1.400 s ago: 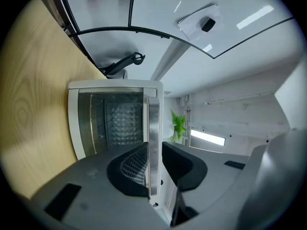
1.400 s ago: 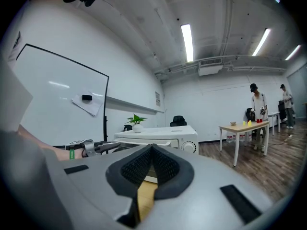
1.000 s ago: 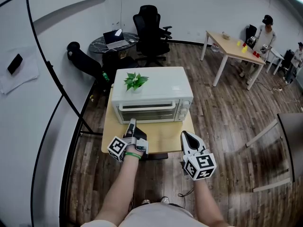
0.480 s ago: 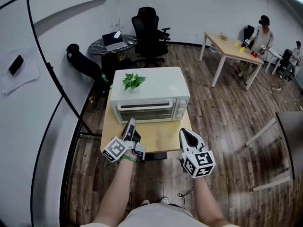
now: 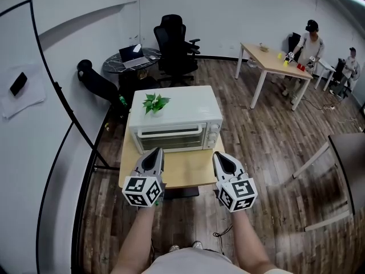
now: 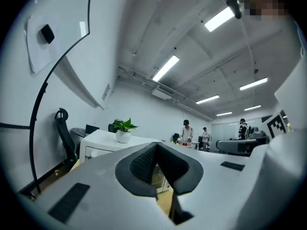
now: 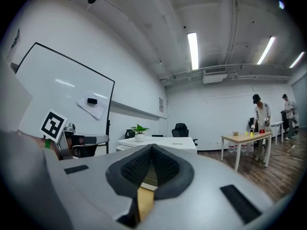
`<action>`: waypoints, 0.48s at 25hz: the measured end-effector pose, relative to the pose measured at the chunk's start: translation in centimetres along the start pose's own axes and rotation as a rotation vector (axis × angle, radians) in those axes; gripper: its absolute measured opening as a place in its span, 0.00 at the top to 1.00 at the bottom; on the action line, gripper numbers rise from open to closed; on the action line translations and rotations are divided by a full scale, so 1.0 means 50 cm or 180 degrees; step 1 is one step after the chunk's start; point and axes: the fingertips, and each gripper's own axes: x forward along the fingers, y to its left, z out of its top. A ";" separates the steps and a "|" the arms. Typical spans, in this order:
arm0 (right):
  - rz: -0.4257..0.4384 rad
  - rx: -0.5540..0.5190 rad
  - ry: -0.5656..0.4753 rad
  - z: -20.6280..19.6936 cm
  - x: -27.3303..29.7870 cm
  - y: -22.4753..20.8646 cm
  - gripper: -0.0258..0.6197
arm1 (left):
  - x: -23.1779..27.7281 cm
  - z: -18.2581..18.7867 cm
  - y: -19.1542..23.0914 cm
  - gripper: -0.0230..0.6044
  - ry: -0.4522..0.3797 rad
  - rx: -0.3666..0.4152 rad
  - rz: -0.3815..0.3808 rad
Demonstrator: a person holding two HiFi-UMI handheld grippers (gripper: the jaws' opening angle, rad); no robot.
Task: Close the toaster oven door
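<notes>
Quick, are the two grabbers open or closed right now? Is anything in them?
Left gripper: closed, holding nothing.
Right gripper: closed, holding nothing.

On table [image 5: 178, 173], toaster oven [image 5: 188, 106]; plant [image 5: 154, 103] atop.
</notes>
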 end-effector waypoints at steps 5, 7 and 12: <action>0.0011 -0.0051 -0.0036 0.005 -0.003 0.007 0.96 | -0.016 0.004 -0.035 0.94 0.0089 0.0383 -0.0011; 0.0026 -0.0078 -0.0040 0.007 -0.005 0.010 0.96 | -0.022 0.003 -0.046 0.94 0.0110 0.0483 -0.0015; 0.0042 -0.0118 -0.0061 0.008 -0.014 0.016 0.96 | -0.038 0.002 -0.061 0.94 0.0112 0.0601 -0.0021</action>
